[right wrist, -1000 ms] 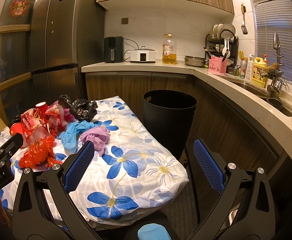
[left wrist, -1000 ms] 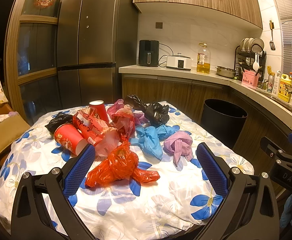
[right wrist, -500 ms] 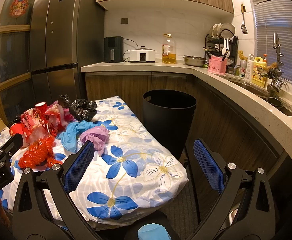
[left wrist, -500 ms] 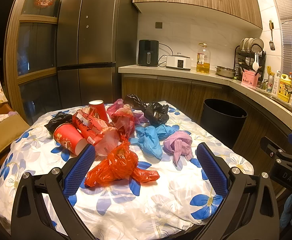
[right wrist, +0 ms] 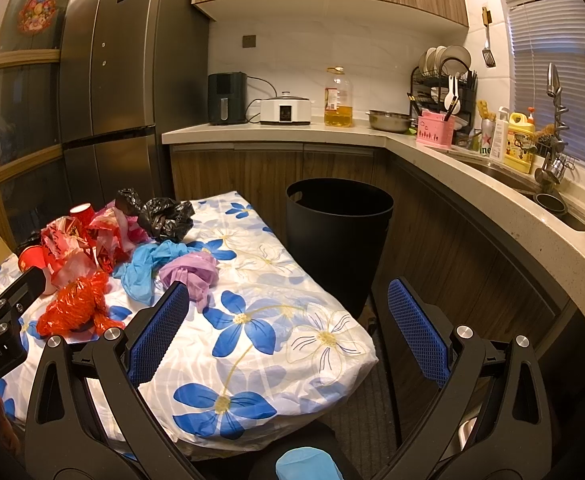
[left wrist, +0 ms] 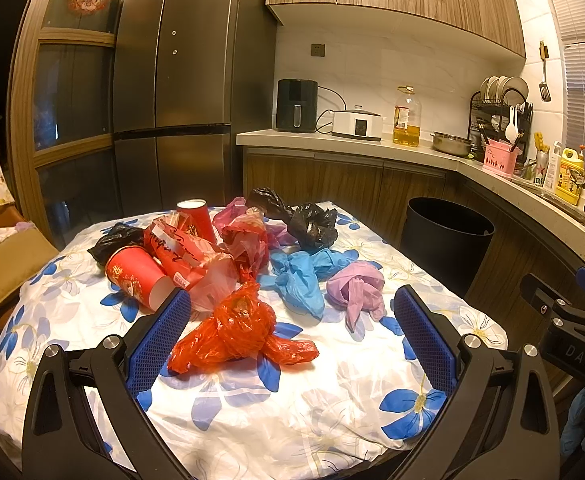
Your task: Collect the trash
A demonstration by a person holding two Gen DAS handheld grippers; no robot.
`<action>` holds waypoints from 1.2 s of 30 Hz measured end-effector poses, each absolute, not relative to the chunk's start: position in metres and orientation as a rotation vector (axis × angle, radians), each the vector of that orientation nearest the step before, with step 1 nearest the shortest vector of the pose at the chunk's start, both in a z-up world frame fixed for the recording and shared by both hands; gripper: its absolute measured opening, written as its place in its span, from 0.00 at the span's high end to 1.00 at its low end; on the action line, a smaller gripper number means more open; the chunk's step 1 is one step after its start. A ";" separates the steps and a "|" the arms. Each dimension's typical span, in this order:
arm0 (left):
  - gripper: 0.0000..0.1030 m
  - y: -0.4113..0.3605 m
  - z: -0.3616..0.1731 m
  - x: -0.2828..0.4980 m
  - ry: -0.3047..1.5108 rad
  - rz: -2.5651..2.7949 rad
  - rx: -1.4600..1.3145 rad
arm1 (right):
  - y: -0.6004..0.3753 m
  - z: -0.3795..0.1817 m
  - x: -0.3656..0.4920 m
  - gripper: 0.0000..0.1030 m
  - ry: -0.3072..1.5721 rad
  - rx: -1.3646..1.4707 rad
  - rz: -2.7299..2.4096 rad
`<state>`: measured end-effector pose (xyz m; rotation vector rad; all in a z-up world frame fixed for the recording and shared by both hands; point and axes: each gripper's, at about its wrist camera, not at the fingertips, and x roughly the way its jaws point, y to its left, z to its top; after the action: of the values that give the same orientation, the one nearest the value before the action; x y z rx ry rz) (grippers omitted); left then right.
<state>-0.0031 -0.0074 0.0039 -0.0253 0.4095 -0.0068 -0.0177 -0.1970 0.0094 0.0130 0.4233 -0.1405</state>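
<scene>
A pile of trash lies on the flowered tablecloth (left wrist: 292, 408): a crumpled orange bag (left wrist: 238, 330), a blue bag (left wrist: 300, 276), a purple bag (left wrist: 358, 286), a black bag (left wrist: 312, 226), red-and-clear wrappers (left wrist: 196, 256) and two red paper cups (left wrist: 138, 276). My left gripper (left wrist: 290, 330) is open and empty, held above the table's near edge, with the orange bag between its fingers in view. My right gripper (right wrist: 286, 324) is open and empty, over the table's right corner. A black trash bin (right wrist: 338, 236) stands on the floor beyond that corner.
The kitchen counter (right wrist: 472, 172) wraps around the back and right, carrying appliances, an oil bottle, a dish rack and a sink. A dark fridge (left wrist: 180, 92) stands behind the table. A cushioned chair (left wrist: 4, 264) sits at the table's left.
</scene>
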 end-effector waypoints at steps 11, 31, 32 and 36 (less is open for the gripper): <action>0.05 -0.010 0.002 -0.005 0.408 -0.009 -0.034 | -0.199 0.005 -0.016 0.05 0.427 0.015 -0.141; 0.05 0.007 -0.033 0.026 0.392 0.052 -0.094 | -0.193 -0.037 0.048 0.06 0.412 0.058 -0.044; 0.05 0.008 -0.035 0.029 0.392 0.060 -0.097 | -0.191 -0.040 0.054 0.10 0.416 0.054 -0.035; 0.05 0.021 -0.044 0.037 0.387 0.091 -0.125 | -0.176 -0.058 0.082 0.21 0.437 0.035 0.044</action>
<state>0.0368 0.0212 -0.0436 -0.1246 0.3871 0.0911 0.0822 -0.1760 -0.0578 0.0345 0.4374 0.0445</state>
